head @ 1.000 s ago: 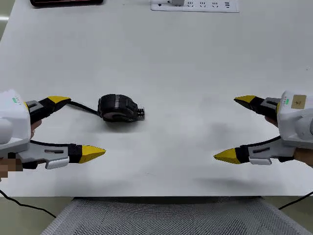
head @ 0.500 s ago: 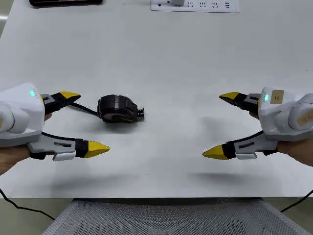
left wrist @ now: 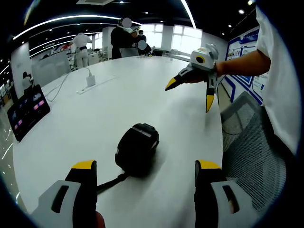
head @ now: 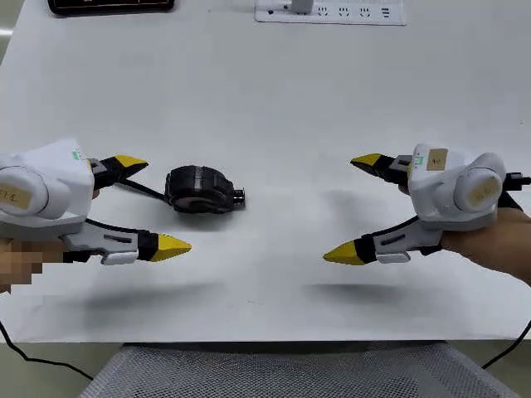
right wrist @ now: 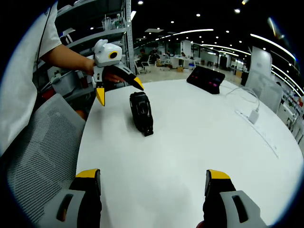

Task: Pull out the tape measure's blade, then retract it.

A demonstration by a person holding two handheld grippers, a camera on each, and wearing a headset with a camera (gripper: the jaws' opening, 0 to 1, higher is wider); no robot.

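Your bench (head: 274, 99) looks smooth, so things may skid on it. Both the left gripper (head: 166, 203) and the right gripper (head: 338, 208) are spread wide and hold nothing. The tape measure (head: 199, 189) lies just ahead of the left gripper, well apart from the right. It looks rigid and fairly heavy. Clamp its case, then pinch the small blade tip (head: 238, 196) facing the right gripper.

Black tape measure (head: 199, 189) lies retracted on table (head: 282, 99).
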